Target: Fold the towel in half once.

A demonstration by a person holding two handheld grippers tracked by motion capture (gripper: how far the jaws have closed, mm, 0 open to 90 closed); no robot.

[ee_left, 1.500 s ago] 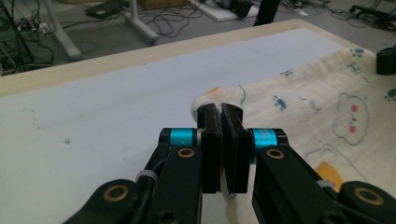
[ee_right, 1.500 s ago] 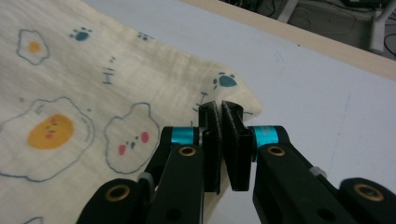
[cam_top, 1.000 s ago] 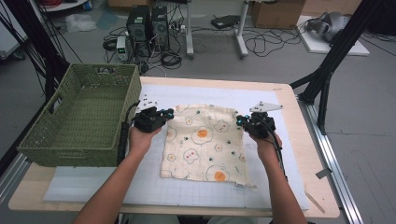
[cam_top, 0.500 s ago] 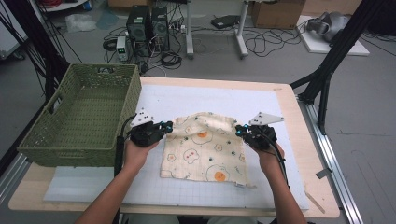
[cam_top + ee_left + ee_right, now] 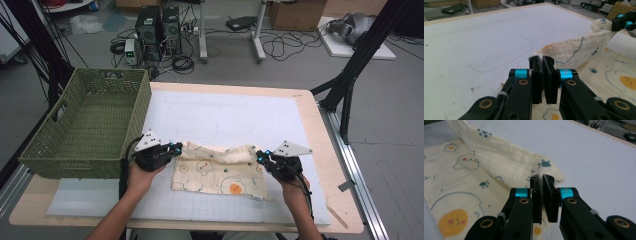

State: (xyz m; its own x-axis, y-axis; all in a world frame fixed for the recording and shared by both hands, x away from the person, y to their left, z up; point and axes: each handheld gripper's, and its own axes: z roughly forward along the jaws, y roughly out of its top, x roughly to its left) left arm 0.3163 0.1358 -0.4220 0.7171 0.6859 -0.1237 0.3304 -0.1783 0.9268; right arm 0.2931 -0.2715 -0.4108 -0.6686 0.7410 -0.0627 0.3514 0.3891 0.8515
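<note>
A cream cloth (image 5: pixel 220 176) printed with fried eggs and paw marks lies on the white mat near the table's front. Its far edge is lifted and folded over toward the person. My left gripper (image 5: pixel 176 148) is shut on the cloth's left far corner, and in the left gripper view the jaws (image 5: pixel 541 58) pinch the cloth (image 5: pixel 574 47) edge. My right gripper (image 5: pixel 260 156) is shut on the right far corner; in the right gripper view its jaws (image 5: pixel 541 177) clamp the raised fold of cloth (image 5: pixel 499 152). The right gripper (image 5: pixel 624 21) also appears far off in the left gripper view.
A green woven basket (image 5: pixel 85 125) stands at the table's left, close beside my left hand. The white gridded mat (image 5: pixel 225 115) covers most of the wooden table (image 5: pixel 320 150). Cables, computer cases and black stand legs are on the floor beyond.
Both grippers have come toward the person and slightly down, drawing the cloth's far edge with them. The cloth, spread flat before, now lies folded over itself.
</note>
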